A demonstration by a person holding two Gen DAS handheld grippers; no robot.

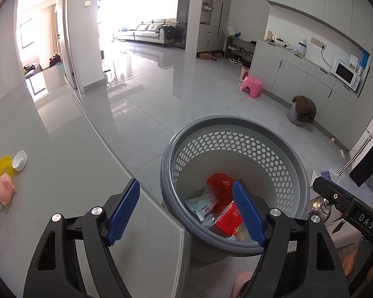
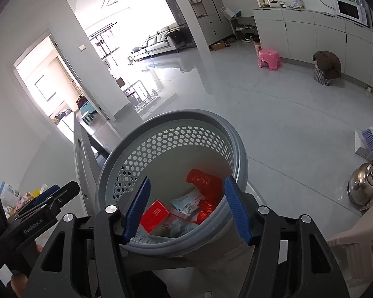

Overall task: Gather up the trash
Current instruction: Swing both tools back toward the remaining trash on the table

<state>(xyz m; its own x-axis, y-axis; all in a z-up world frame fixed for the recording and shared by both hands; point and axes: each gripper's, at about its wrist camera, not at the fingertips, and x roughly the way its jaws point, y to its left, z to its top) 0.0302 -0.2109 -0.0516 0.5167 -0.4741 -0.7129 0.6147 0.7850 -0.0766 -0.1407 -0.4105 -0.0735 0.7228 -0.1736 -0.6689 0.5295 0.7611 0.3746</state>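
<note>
1. My left gripper (image 1: 186,213) has its blue fingers (image 1: 123,211) spread wide with nothing between them; the left pad hangs over the tabletop (image 1: 62,173) corner, the right pad over the mouth of the wastebasket (image 1: 281,139).
2. My right gripper (image 2: 186,211) also has its fingers (image 2: 237,211) apart and empty, both pads framing the wastebasket's (image 2: 161,121) opening from above.
3. The trash lies at the bottom of the basket: a red box (image 1: 227,219), a crumpled red wrapper (image 1: 220,185) and a pale printed packet (image 1: 201,202).
4. The basket stands on the floor just beside the tabletop's edge, its grey rim close to the corner; I cannot tell whether they touch.
5. Beyond the basket the glossy grey floor (image 1: 186,94) is open far back to a sofa (image 1: 149,31).
6. Along the right wall, well apart from the basket, stand a pink stool (image 1: 252,85) and a small checked bin draped in brown cloth (image 1: 302,109).
7. A steel kettle (image 2: 365,183) sits on the floor near my right side.
8. On the tabletop's left end lie a pink pig toy (image 1: 6,187) and a white cap (image 1: 20,160), clear of my fingers.
</note>
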